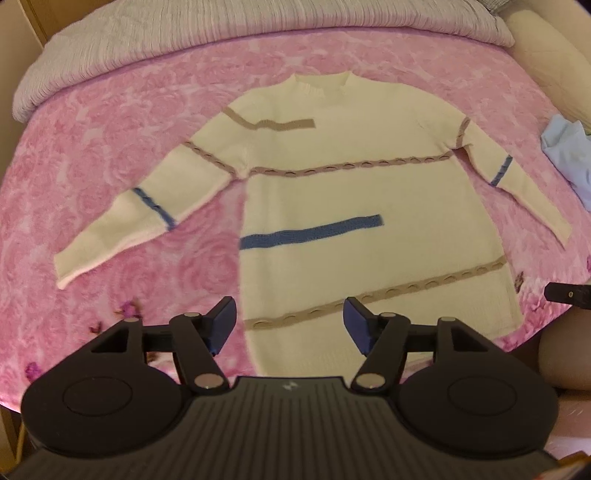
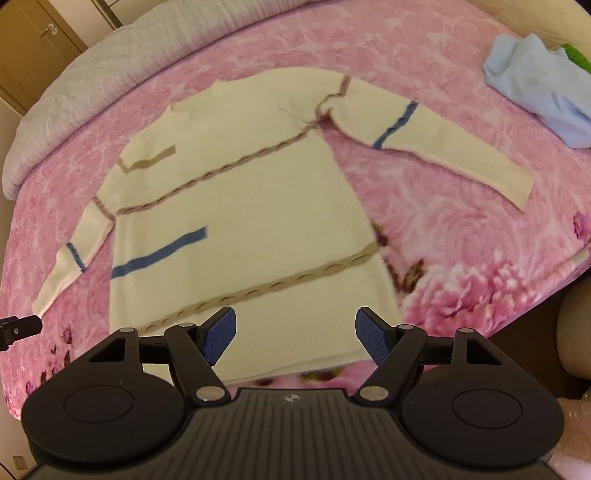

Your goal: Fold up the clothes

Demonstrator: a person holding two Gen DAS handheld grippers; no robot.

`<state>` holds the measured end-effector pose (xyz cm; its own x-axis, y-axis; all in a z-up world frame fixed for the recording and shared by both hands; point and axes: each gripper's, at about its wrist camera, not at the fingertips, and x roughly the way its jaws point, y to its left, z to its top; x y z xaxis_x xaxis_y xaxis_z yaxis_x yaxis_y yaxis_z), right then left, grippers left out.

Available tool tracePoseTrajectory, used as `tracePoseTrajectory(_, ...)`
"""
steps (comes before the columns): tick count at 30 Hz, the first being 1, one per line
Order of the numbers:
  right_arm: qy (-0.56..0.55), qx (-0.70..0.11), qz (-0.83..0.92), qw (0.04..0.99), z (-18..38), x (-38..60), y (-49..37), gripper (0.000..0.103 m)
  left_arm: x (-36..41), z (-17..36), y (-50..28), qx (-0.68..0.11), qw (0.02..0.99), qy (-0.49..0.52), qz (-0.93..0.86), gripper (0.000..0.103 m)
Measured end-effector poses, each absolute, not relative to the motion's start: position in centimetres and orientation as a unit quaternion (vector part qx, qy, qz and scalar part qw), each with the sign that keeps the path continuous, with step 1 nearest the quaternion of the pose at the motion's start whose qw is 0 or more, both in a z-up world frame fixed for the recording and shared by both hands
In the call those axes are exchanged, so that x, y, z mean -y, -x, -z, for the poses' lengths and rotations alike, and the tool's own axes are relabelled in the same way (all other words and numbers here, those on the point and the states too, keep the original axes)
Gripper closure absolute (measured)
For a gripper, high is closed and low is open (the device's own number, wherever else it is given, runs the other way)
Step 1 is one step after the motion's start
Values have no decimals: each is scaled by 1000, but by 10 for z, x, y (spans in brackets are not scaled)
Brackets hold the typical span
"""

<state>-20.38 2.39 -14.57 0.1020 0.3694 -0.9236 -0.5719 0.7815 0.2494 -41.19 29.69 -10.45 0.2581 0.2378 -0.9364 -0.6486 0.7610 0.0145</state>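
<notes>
A cream knitted sweater [image 1: 354, 192] lies flat and face up on a bed covered with a pink rose-patterned blanket [image 1: 110, 155]. Its collar points toward the far side and its hem lies nearest the cameras. Both sleeves are spread outward and angled down, each crossed by a short blue band. Tan cable-knit stripes run across the chest and lower body, and a blue bar marks the middle.

The left hand-held gripper [image 1: 290, 325] hangs over the hem with its blue-padded fingers [image 1: 221, 325] spread wide, holding nothing. The right hand-held gripper [image 2: 295, 334] hangs over the hem's right part, its fingers likewise spread apart and holding nothing.

A crumpled light blue garment [image 2: 539, 88] lies on the blanket well apart from the right sleeve. A grey quilted cover [image 1: 221, 29] is bunched along the bed's far edge.
</notes>
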Motion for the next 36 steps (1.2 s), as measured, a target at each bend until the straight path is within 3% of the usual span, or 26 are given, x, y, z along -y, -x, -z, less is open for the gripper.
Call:
tracePoseTrajectory(5,56,-597,-286,747,172,23,132,31,-281,129,370,-540,765,219,-276,42)
tracePoseTrajectory(12,37,-590,-235,772,223,75,25,47,-270,174,311,-545,749,260,-274,42)
tracePoseTrajectory(20,57,-557,-228,796,262,86,-51,47,-270,212,265,-555,728,284,-286,42)
tracePoseTrajectory(21,60,-553,-227,799,266,87,-60,52,-270,215,261,-559,724,285,-288,42)
tracePoseTrajectory(22,62,-549,-227,802,271,89,-69,78,-270,217,258,-561,720,286,-290,42)
tracePoseTrajectory(23,65,-545,-226,805,276,90,-79,94,-270,218,255,-563,718,287,-291,42)
tracePoseTrajectory(26,73,-531,-223,814,289,95,-107,96,-274,215,248,-564,717,284,-297,42)
tracePoseTrajectory(31,116,-440,-209,866,239,103,-161,99,-286,203,249,-551,722,277,-315,42)
tracePoseTrajectory(36,135,-477,-192,847,257,93,-206,94,-294,207,265,-549,715,285,-327,42)
